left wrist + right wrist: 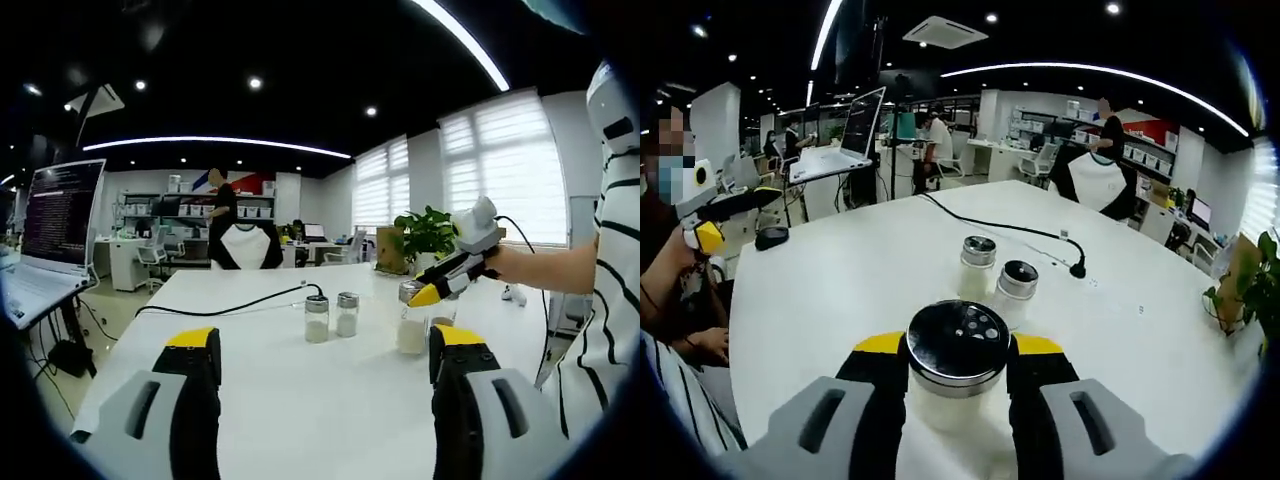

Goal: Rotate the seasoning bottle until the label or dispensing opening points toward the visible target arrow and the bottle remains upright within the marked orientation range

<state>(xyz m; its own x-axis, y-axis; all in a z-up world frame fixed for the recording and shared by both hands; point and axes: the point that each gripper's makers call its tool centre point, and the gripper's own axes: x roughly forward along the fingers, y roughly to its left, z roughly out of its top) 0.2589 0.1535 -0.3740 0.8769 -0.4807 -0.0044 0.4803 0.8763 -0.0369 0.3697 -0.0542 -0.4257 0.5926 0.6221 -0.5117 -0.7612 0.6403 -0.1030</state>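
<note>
Right gripper [958, 375] has its two jaws closed on the big seasoning bottle [957, 372]. One yellow-tipped jaw sits on each side of the bottle, just under its lid. The bottle stands up straight on the white table [840, 270]. Its shiny lid has small holes on top, and white powder is inside. In the left gripper view, the same bottle [412, 320] stands near the right edge of the table, with the right gripper [432, 292] around its top and a person's arm behind it.

Left gripper [325, 365] has its jaws wide apart. It holds nothing and hangs over the near part of the table.

Two small shakers [992, 272] stand side by side near the middle of the table, a little way past the big bottle. They are close together, and I cannot tell if they touch. A black cable [1005, 230] lies on the table behind them. A laptop [845, 135] sits on another desk farther away.
</note>
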